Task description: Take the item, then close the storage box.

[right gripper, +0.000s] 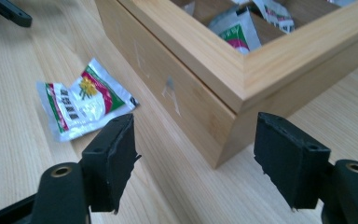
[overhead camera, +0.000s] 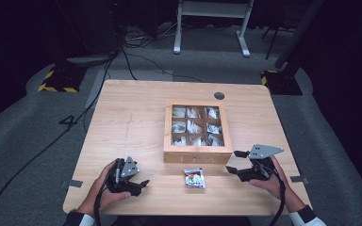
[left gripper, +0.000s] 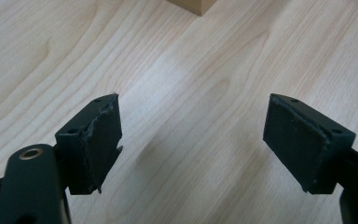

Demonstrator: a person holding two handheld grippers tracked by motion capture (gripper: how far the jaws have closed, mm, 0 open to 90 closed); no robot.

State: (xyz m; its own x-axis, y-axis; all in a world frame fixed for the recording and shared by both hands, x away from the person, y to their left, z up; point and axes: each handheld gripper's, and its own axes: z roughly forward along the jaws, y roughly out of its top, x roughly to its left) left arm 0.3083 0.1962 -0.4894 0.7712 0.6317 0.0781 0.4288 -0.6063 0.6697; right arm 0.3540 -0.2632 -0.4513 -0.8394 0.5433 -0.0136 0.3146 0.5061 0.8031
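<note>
A wooden tea box (overhead camera: 197, 156) with a windowed top stands in the middle of the table, with several white sachets (overhead camera: 193, 127) in its compartments. One loose sachet (overhead camera: 194, 178), white with red and green print, lies flat just in front of the box. My left gripper (overhead camera: 143, 184) rests low at the front left, open, with bare wood between its jaws (left gripper: 193, 116). At the front right my right gripper (overhead camera: 232, 162) is open beside the box's near right corner. In the right gripper view that box corner (right gripper: 228, 116) sits ahead of the open gripper (right gripper: 193, 135), and the loose sachet (right gripper: 81, 100) lies to the left.
The light wooden table (overhead camera: 132, 122) has a round cable hole (overhead camera: 219, 95) at the back. Tape tabs (overhead camera: 72, 183) mark its side edges. Cables and stand feet lie on the grey floor beyond. A box corner (left gripper: 193, 5) shows at the top of the left gripper view.
</note>
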